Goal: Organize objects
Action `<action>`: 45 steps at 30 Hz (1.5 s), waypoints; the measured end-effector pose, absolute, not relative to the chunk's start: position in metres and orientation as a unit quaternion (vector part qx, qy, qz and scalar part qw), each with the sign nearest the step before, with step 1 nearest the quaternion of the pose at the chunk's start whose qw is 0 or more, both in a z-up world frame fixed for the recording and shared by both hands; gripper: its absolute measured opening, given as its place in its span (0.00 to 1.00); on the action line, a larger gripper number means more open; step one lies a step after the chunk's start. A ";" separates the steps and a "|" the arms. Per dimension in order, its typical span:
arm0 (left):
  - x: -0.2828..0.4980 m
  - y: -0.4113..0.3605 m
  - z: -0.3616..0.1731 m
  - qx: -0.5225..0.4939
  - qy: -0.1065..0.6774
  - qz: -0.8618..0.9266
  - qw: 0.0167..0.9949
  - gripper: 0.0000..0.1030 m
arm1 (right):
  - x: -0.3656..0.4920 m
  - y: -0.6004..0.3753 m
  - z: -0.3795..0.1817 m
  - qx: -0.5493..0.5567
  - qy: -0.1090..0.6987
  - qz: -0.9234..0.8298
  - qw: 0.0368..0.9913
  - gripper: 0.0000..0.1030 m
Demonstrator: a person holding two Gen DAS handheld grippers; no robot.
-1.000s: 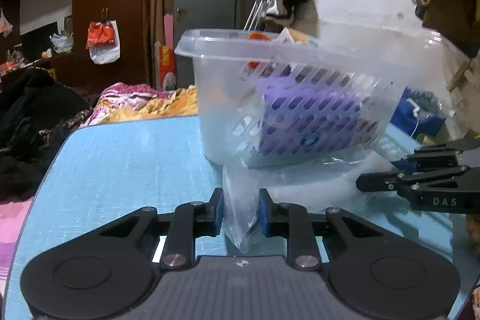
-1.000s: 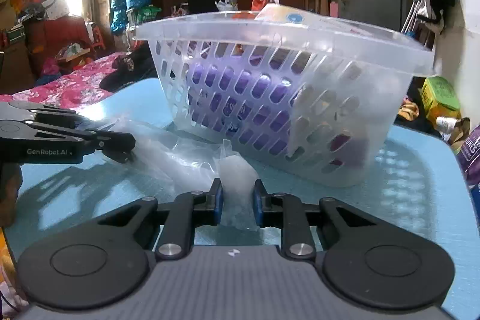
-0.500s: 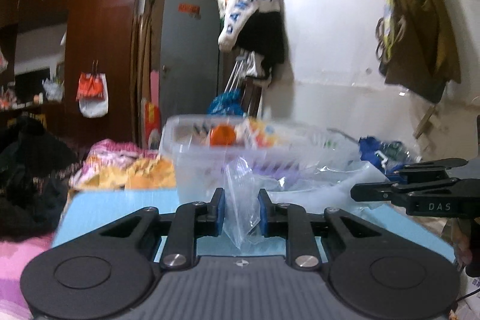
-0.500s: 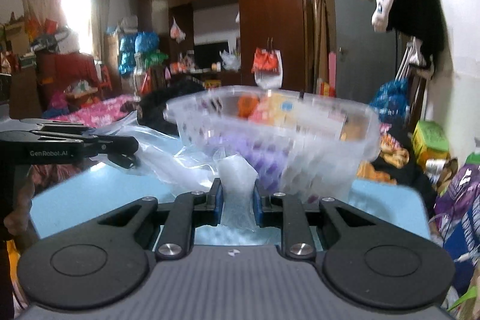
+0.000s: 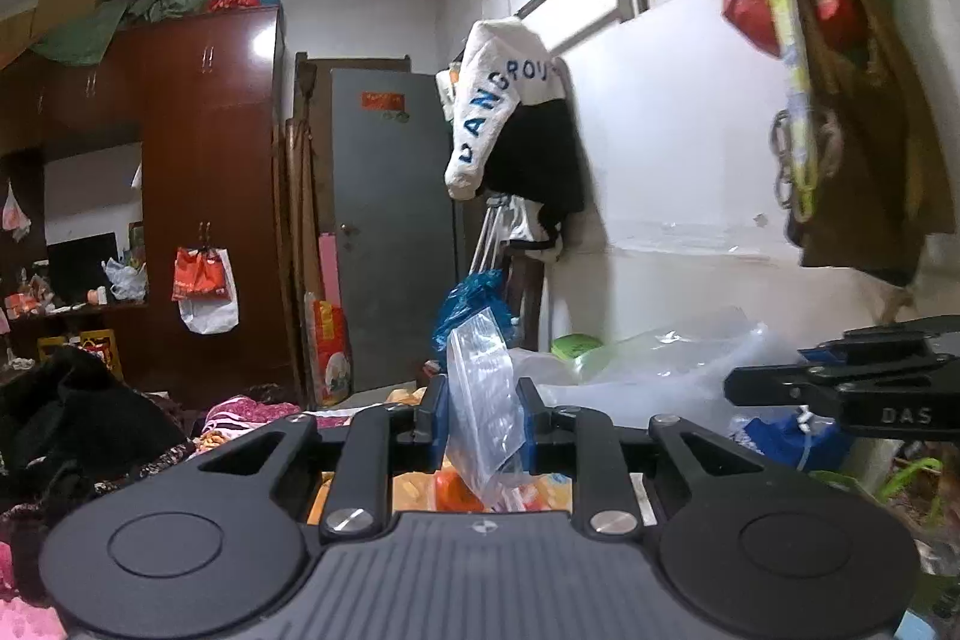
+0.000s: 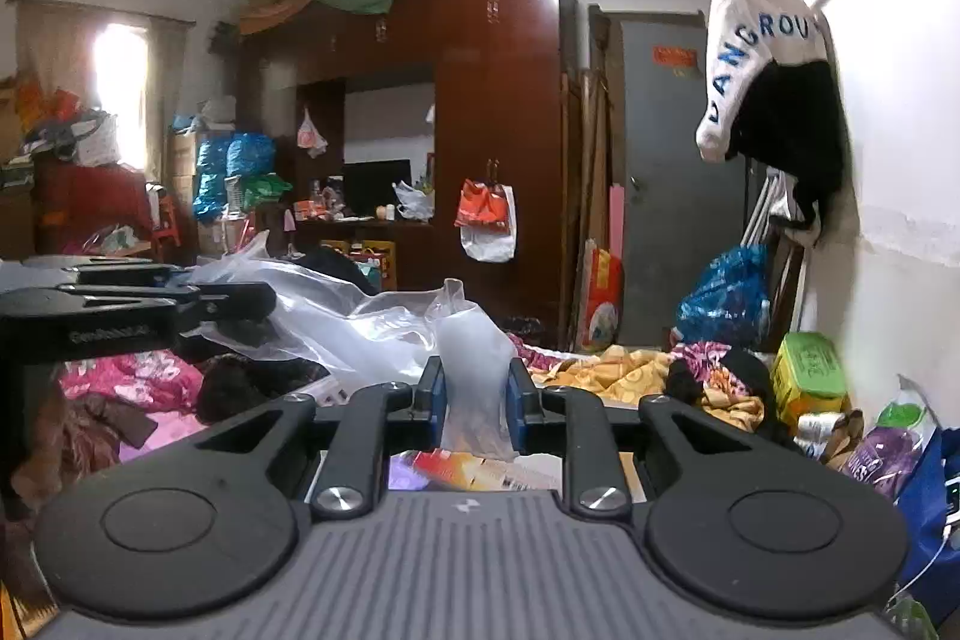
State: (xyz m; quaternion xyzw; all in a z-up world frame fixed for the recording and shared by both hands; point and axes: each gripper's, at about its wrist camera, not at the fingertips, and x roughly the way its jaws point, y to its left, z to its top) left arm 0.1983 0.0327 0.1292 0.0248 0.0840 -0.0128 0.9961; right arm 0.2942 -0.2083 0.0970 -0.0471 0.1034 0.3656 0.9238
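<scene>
A clear plastic bag hangs stretched between both grippers, lifted off the table. My left gripper is shut on one crumpled corner of it. My right gripper is shut on another bunched corner, and the bag's loose film spreads leftward toward the left gripper. In the left wrist view the right gripper reaches in from the right edge, level with mine. Just below the fingers, orange and yellow packets show, and in the right wrist view a red and orange pack. The basket itself is mostly hidden.
A brown wardrobe and a grey door stand across the room. A white and black garment hangs from a rail on the right wall, with bags beside it. Clothes cover the bed. A blue bag sits by the wall.
Both grippers have risen together with the plastic bag. The basket and blue table, in front of them a second ago, have dropped below the fingers and nearly out of view.
</scene>
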 end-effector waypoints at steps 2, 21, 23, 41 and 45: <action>0.217 0.038 0.129 0.022 0.094 -0.013 0.995 0.25 | 0.306 -0.203 0.095 -0.050 0.112 0.358 0.926 0.22; 0.280 0.051 0.091 0.023 0.149 0.002 0.989 0.25 | 0.339 -0.188 0.062 -0.055 0.165 0.349 0.921 0.23; 0.280 0.051 0.089 0.025 0.150 0.005 0.988 0.26 | 0.339 -0.187 0.061 -0.061 0.167 0.347 0.921 0.24; 0.251 0.051 0.093 0.087 0.103 0.051 0.990 0.89 | 0.321 -0.209 0.065 -0.059 0.110 0.299 0.946 1.00; 0.237 0.050 0.096 0.067 0.128 0.004 0.989 0.99 | 0.315 -0.212 0.068 -0.068 0.128 0.295 0.944 1.00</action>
